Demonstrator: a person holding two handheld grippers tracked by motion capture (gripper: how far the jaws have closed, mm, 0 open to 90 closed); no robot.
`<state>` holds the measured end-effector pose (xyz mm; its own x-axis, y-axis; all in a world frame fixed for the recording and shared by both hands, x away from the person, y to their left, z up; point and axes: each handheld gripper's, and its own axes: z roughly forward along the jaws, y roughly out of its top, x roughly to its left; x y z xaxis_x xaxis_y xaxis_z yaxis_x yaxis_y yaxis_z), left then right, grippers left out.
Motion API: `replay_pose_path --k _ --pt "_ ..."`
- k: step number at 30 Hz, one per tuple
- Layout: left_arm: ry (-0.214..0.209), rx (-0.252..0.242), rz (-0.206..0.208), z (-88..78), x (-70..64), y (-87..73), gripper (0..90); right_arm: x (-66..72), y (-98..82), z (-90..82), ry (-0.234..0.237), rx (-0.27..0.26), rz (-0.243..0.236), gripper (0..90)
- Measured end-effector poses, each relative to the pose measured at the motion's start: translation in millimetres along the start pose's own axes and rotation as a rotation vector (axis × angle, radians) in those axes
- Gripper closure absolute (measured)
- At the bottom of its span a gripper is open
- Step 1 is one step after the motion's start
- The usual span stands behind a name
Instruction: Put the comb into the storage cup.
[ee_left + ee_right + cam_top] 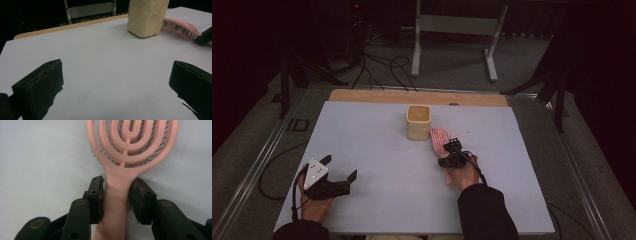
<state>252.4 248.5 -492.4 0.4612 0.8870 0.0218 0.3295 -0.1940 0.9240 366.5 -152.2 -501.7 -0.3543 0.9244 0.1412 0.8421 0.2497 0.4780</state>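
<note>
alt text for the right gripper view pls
The right gripper has its two black jaws closed against the handle of a pink hairbrush lying on a pale grey table. The brush's looped, open-ribbed head with dark bristles extends away toward the top of the frame.

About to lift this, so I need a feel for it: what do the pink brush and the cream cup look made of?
The pink brush looks like smooth moulded plastic: one-piece looped ribs, soft sheen, thin dark bristles beneath. The cream cup looks matte, with shallow round dimples; plastic or silicone, I can't tell which.
</note>
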Motion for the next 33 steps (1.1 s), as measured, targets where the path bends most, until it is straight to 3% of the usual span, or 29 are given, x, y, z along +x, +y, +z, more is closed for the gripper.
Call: replay_pose_path --k 5,10,33 --pt "-0.001 0.001 0.001 0.3 0.0 -0.1 0.0 -9.3 -3.5 -1.7 0.044 -0.024 0.059 68.0" --pt "0.001 0.003 0.003 0.6 -0.5 -0.1 0.0 -16.7 -7.9 -4.6 0.059 -0.038 0.082 69.4" --pt "-0.001 0.009 0.006 1.4 -0.5 -0.4 0.0 -18.6 -12.8 -21.8 0.031 -0.108 0.042 69.7"
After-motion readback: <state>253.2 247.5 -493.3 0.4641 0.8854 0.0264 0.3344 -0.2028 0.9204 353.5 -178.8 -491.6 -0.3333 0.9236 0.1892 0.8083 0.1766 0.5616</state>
